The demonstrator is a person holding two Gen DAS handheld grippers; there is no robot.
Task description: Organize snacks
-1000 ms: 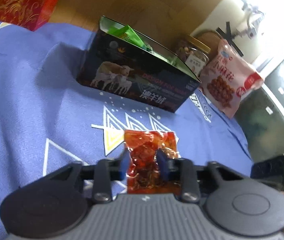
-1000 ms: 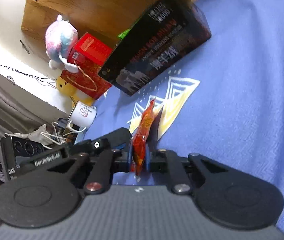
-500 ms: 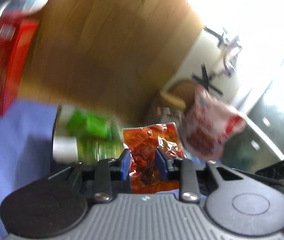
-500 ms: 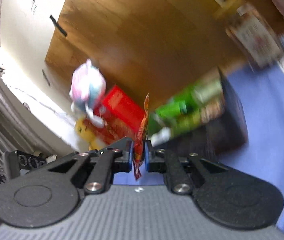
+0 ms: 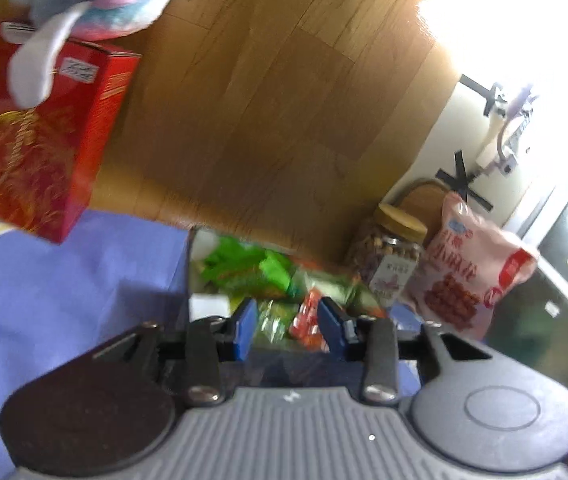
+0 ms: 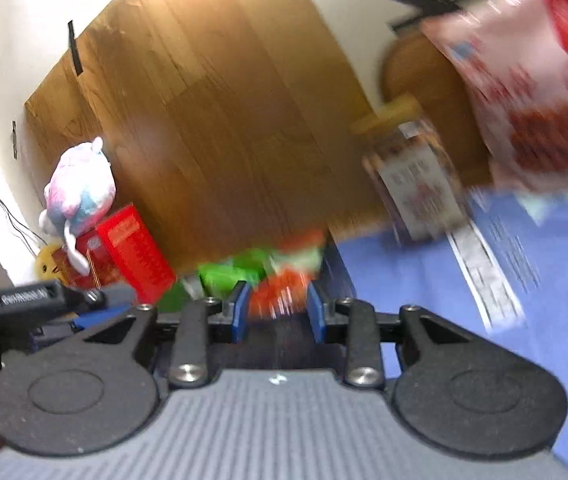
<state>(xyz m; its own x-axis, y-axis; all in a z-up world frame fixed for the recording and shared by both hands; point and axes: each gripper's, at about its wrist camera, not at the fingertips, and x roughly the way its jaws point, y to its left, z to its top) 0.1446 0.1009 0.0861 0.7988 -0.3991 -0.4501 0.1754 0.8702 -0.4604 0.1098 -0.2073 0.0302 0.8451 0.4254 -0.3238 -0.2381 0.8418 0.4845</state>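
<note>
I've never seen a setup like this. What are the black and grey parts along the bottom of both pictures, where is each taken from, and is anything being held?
Those parts are two handheld grippers; a person carries one in each hand, with a camera looking along its fingers. One picture comes from the left gripper, the other from the right gripper. Both point at a dark box of green snack packets on a blue cloth. Each gripper's jaws are opening, with a red snack pouch seen between them, seemingly released over the box. Beside it stand a jar and a pink snack bag.
</note>
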